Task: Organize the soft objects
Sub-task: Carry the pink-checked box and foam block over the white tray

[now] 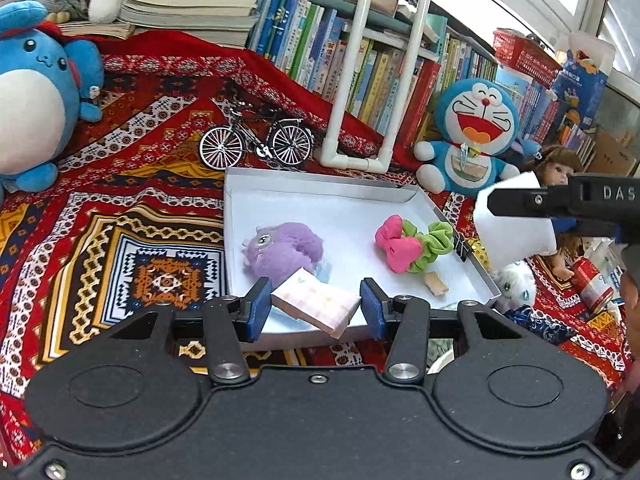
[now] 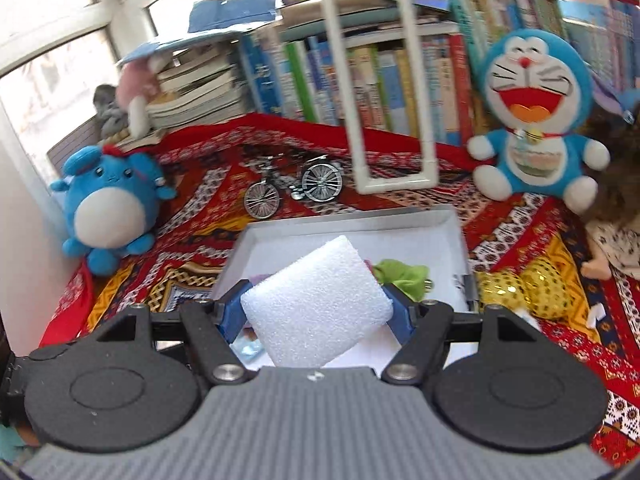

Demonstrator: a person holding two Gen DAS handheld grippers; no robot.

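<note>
Both grippers carry soft items toward the shallow white cardboard tray (image 1: 456,236) for sorting: right gripper (image 2: 316,316) fingers clamp a white foam block (image 2: 316,304), left gripper (image 1: 316,310) fingers pinch a pink checked pad (image 1: 320,304).

I'm working in what looks like a home, likely a child's room or a reading corner. A long row of picture books (image 1: 360,60) stands along the back, with a stack of worn books (image 1: 192,4) beside it and windows (image 2: 52,32) behind. A red patterned cloth (image 1: 120,208) covers the surface, and toys sit all over it: a blue cat plush (image 1: 472,128), a round blue plush (image 1: 36,100), a doll (image 1: 558,172) and a small model bicycle (image 1: 256,140)
</note>
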